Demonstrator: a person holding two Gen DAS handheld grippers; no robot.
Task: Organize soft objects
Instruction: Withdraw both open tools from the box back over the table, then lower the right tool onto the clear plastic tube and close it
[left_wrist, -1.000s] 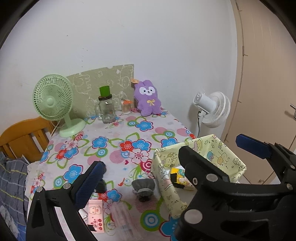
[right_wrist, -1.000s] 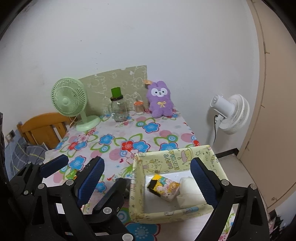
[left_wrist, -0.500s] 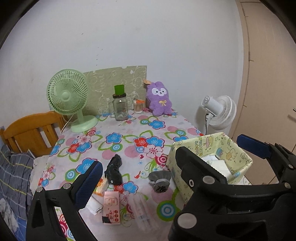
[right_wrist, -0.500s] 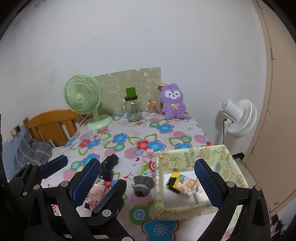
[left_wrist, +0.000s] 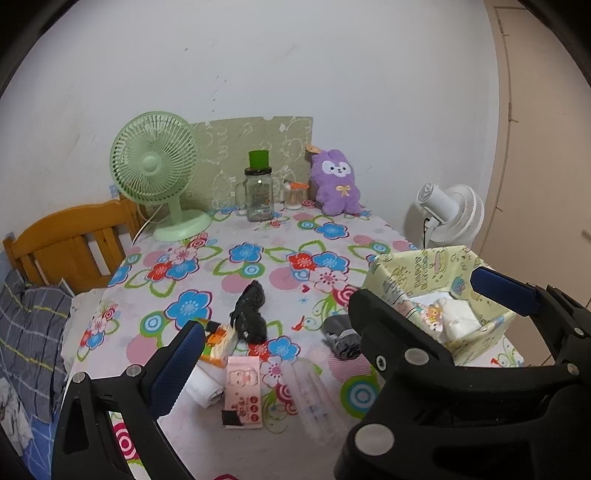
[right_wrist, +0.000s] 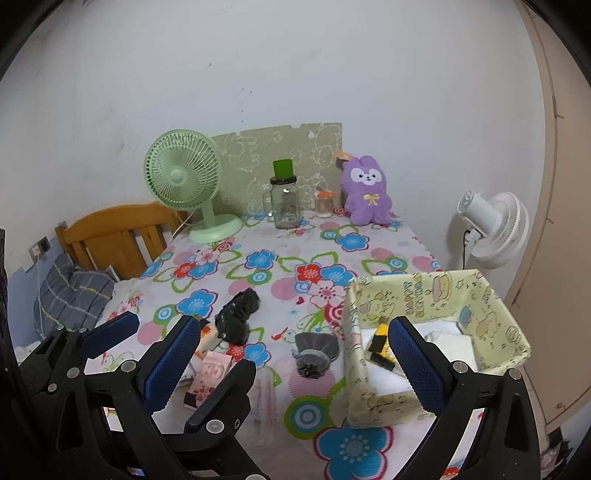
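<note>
Both the left gripper (left_wrist: 332, 317) and the right gripper (right_wrist: 295, 354) are wide open and empty above the surface (right_wrist: 280, 266), near the yellow box (right_wrist: 491, 306).

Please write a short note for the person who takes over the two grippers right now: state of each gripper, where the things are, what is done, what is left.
Left gripper: open, holds nothing, above the near table edge.
Right gripper: open wide, empty, near the yellow box.
Done: the box already holds a white soft bundle and a yellow-black packet.
Left on the flowered tablecloth: black cloth bundle, grey pouch, pink card, clear wrapped pack, small orange-white box.
Purple plush sits at the far wall, untouched.
</note>
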